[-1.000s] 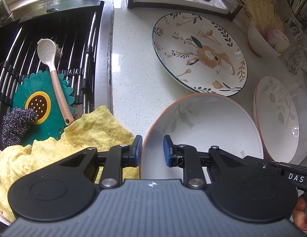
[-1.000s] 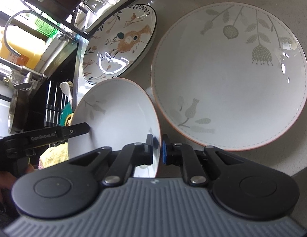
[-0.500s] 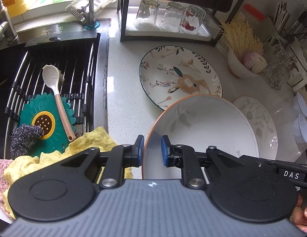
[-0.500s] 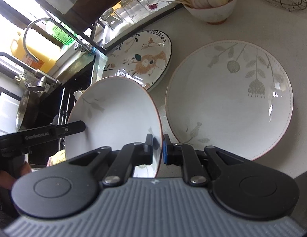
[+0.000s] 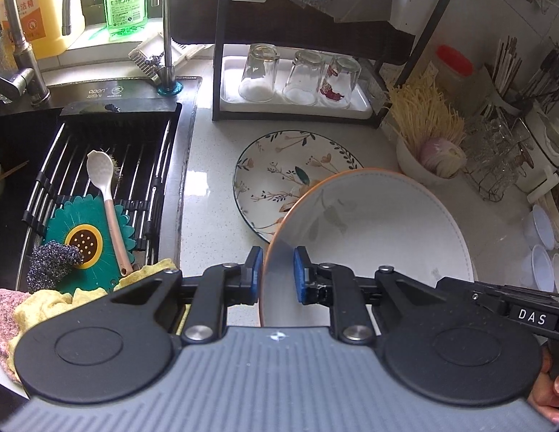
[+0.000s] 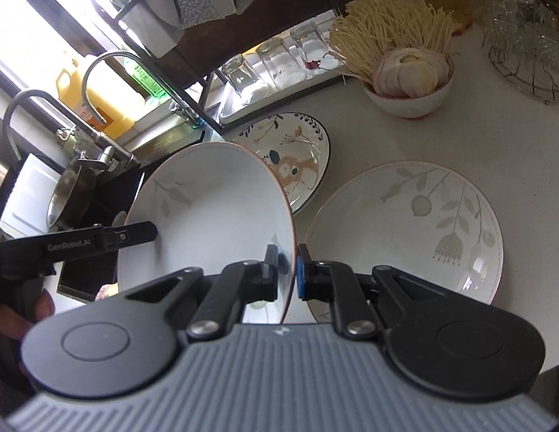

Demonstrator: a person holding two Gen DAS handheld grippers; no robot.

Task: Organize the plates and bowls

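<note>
A white bowl with an orange rim and grey leaf print (image 5: pixel 380 230) is held in the air between both grippers. My left gripper (image 5: pixel 277 270) is shut on its left rim. My right gripper (image 6: pixel 287 270) is shut on its right rim; the bowl (image 6: pixel 214 212) fills the middle of the right wrist view. Below it on the white counter lie a floral plate with a dark rim (image 5: pixel 279 176) (image 6: pixel 297 151) and a wide white plate with a plant print (image 6: pixel 416 230).
A sink (image 5: pixel 99 180) with a black rack, a spoon (image 5: pixel 106 194), a scrubber and yellow cloths (image 5: pixel 45 306) is at left. A dark rack with three upturned glasses (image 5: pixel 301 79) stands behind. A bowl of noodles and onion (image 6: pixel 409 82) and a wire basket (image 6: pixel 524 36) are at right.
Both grippers have lifted the bowl up and away from the counter. The plates below look smaller and farther. The grip on both rims is unchanged.
</note>
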